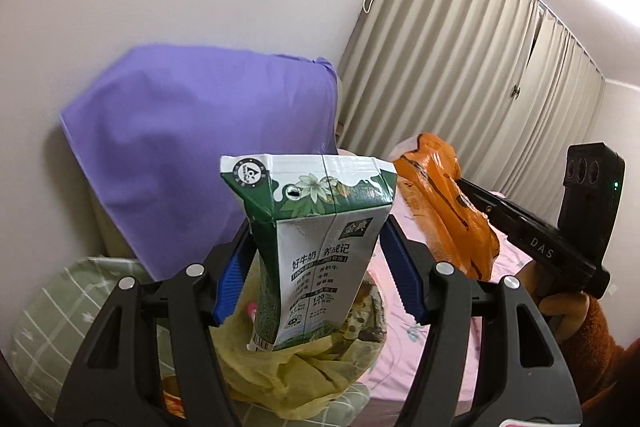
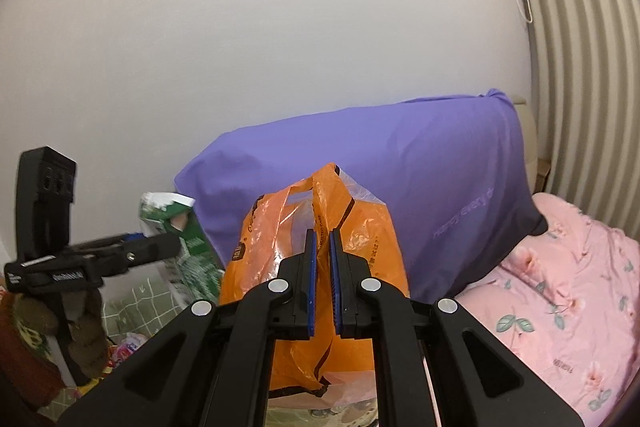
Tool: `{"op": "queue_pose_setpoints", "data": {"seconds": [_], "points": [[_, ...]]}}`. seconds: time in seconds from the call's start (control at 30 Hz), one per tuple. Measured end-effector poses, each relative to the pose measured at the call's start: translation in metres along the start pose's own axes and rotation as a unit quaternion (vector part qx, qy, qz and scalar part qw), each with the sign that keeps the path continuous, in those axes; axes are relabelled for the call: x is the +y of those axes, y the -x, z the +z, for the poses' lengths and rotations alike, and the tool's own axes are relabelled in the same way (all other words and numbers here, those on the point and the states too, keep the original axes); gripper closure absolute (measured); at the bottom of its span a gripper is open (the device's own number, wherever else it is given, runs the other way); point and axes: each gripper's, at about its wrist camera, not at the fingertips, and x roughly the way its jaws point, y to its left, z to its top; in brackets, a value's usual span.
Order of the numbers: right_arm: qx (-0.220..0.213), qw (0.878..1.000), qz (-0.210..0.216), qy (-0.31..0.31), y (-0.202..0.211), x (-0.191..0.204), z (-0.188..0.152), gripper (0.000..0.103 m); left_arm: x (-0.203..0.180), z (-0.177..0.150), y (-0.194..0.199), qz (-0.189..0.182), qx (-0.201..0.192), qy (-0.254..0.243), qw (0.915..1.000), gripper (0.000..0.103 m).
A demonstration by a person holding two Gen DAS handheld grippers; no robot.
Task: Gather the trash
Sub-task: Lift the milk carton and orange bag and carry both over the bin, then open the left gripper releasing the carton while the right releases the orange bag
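The left gripper (image 1: 316,267) clenches the milk carton (image 1: 316,239), upright, long axis vertical, above the bed; the orange bag (image 2: 320,267), pinched at its handle by the right gripper (image 2: 323,247), hangs just right of it, the carton's likely destination

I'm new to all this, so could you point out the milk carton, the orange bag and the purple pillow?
milk carton (image 1: 320,247): left wrist view, printed front panel.
orange bag (image 2: 272,227): right wrist view, upper left side.
purple pillow (image 2: 420,179): right wrist view, middle of its cover.

White wall (image 2: 280,27), beige curtains (image 1: 460,67), purple pillow (image 2: 400,187), perhaps a bed (image 2: 560,287).
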Motion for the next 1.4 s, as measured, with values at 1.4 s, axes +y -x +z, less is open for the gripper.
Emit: {"op": "queue_pose_setpoints", "data": {"seconds": [1.4], "points": [[0.186,0.98,0.054,0.038,-0.126,0.012,-0.108,0.095,0.092,-0.045,-0.076,0.014,0.149,0.037,0.9881,0.045]]}}
